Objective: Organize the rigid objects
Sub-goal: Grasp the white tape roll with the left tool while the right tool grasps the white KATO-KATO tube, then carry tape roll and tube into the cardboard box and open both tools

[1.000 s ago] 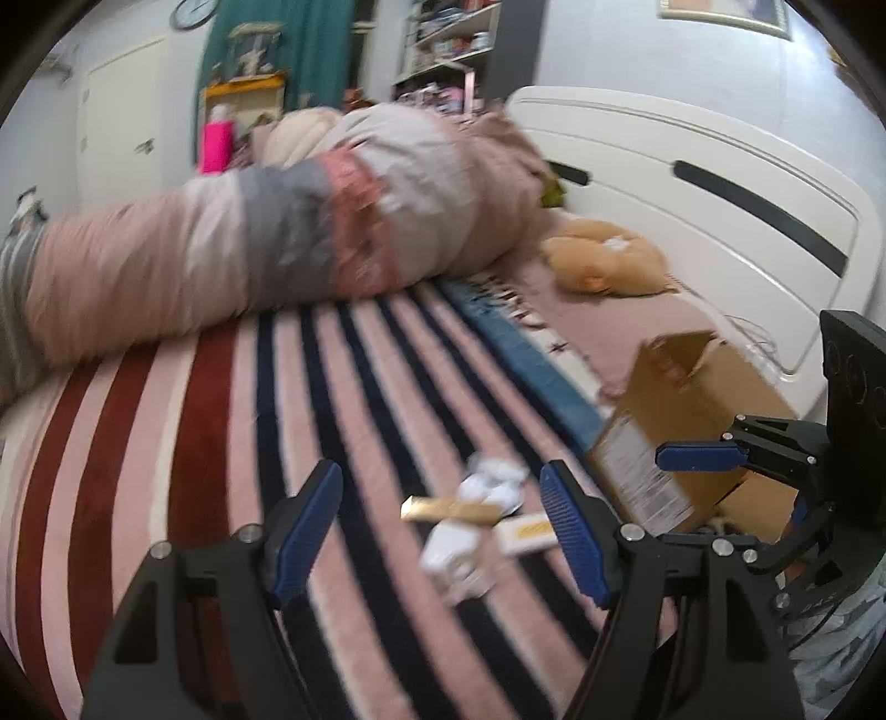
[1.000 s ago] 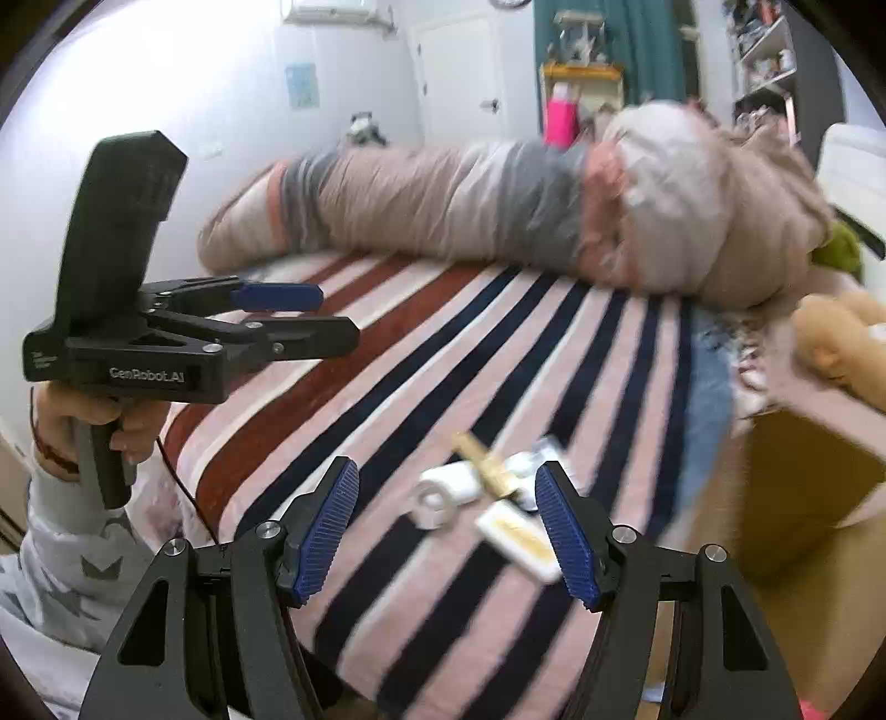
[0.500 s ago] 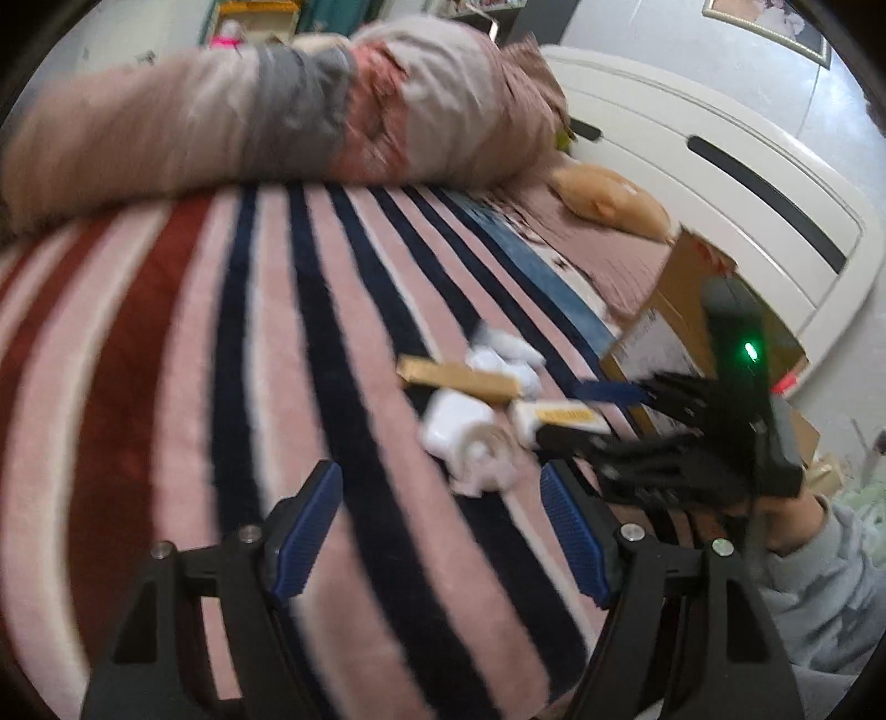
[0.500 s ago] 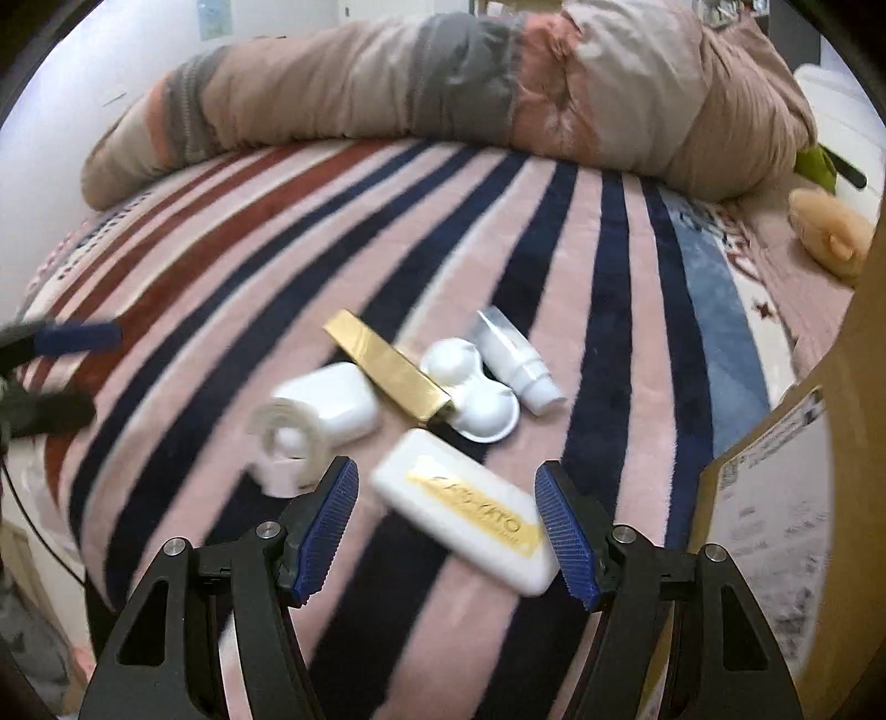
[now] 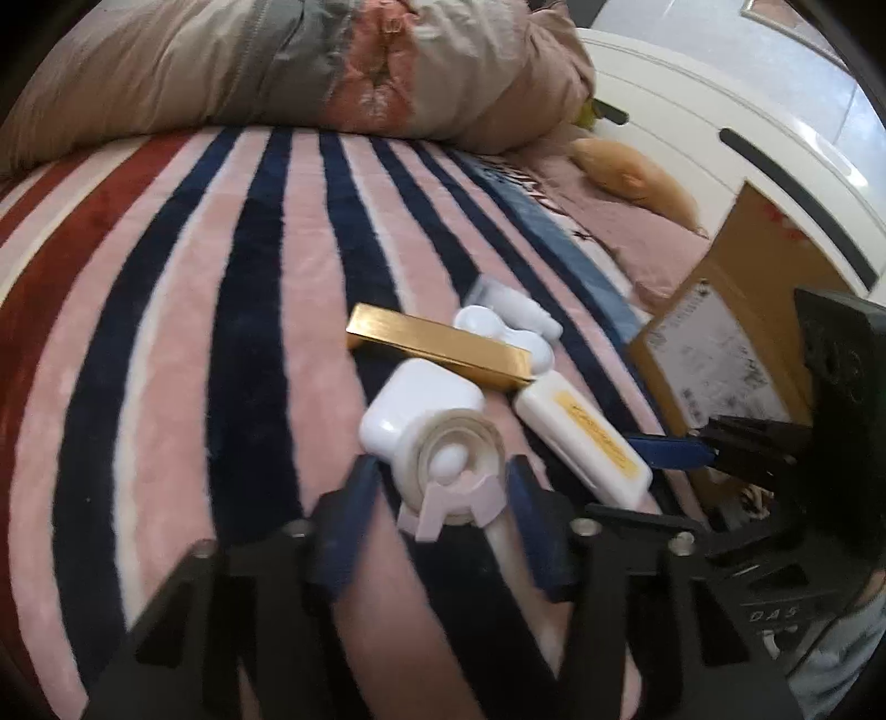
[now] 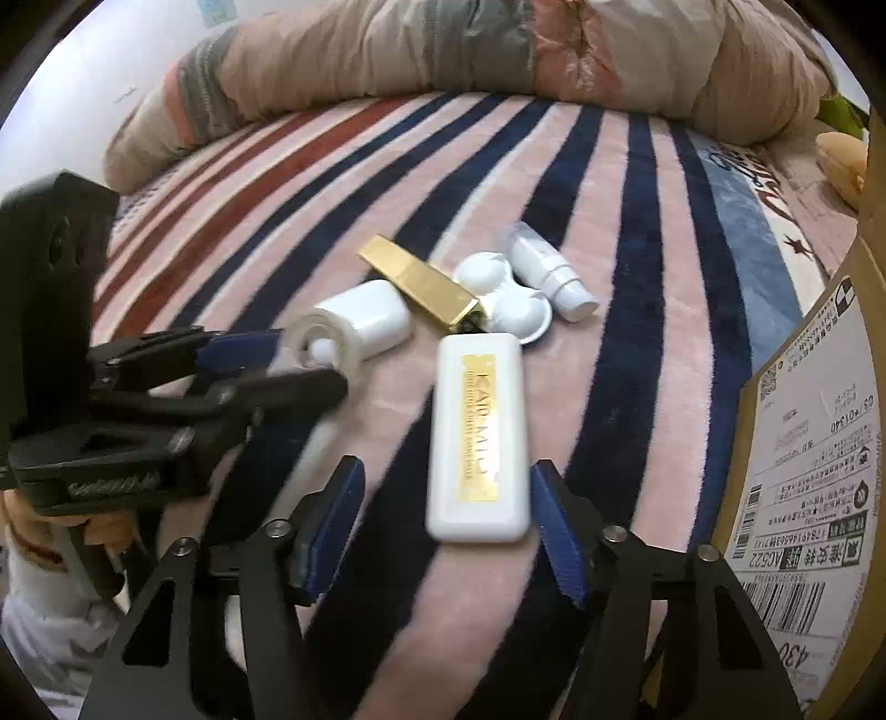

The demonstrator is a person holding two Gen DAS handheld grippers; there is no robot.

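Several small items lie together on the striped blanket. A round tape roll (image 5: 451,471) on a pale holder sits between my left gripper's (image 5: 443,487) open fingers, next to a white case (image 5: 418,401). A gold bar-shaped box (image 5: 443,346) lies behind it. A flat white case with a gold label (image 6: 479,429) lies between my right gripper's (image 6: 446,487) open fingers, untouched; it also shows in the left wrist view (image 5: 584,440). A white double-cup case (image 6: 501,296) and a small white bottle (image 6: 545,274) lie further back.
A cardboard box (image 6: 814,443) with shipping labels stands at the right, also in the left wrist view (image 5: 736,332). A rolled duvet (image 6: 498,50) lies across the back. A plush toy (image 5: 637,180) and a white headboard (image 5: 720,111) are at the far right.
Both grippers have moved down and forward to the items. The left one now straddles the tape roll, the right one straddles the flat white case. Both have stayed open.
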